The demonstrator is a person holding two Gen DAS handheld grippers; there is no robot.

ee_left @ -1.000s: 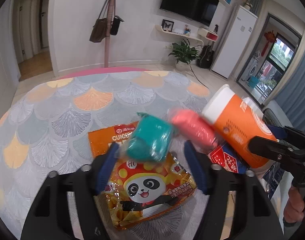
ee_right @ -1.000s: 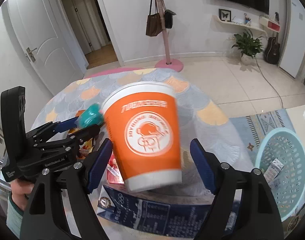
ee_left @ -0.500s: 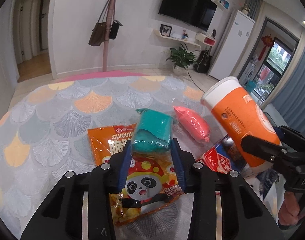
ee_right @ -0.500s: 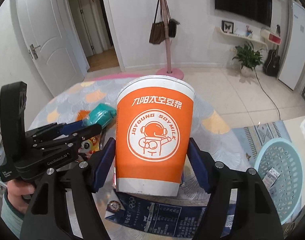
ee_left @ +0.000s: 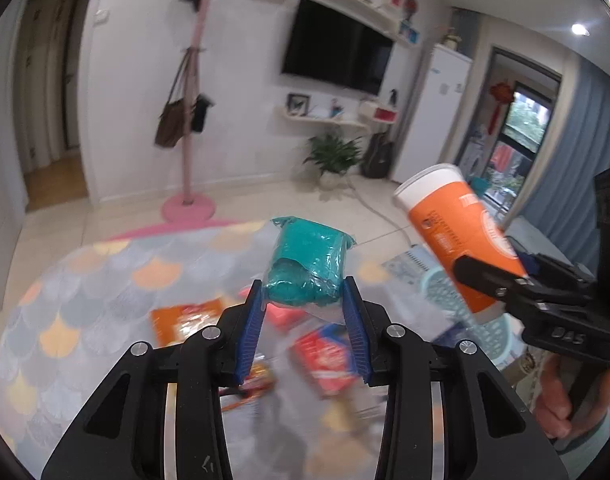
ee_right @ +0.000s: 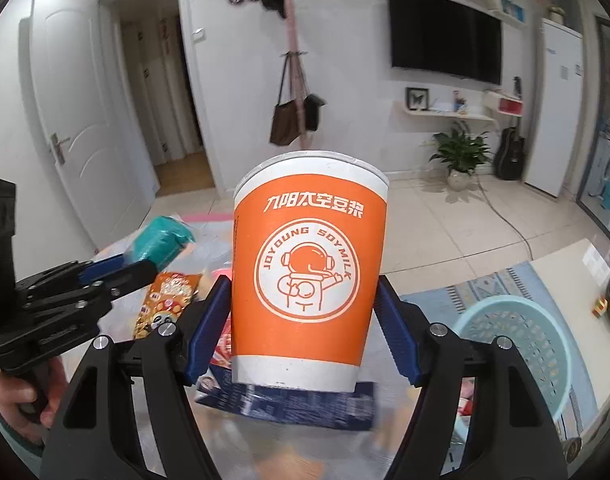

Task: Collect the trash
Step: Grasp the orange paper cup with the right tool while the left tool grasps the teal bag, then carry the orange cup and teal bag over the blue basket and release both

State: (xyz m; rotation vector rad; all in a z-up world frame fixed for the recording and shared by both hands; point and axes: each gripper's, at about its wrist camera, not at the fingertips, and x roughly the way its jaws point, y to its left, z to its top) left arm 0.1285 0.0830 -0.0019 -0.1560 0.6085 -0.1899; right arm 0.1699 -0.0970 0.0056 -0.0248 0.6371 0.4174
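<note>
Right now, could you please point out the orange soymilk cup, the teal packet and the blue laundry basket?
orange soymilk cup (ee_right: pixel 307 276): right wrist view, on its printed astronaut logo.
teal packet (ee_left: pixel 307 266): left wrist view, middle of its crinkled wrapper.
blue laundry basket (ee_right: pixel 517 336): right wrist view, on its perforated inner wall.

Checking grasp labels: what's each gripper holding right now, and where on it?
Left gripper pinches the teal packet at its near, lower end. Right gripper clamps the orange paper cup by its sides, on the lower half.
</note>
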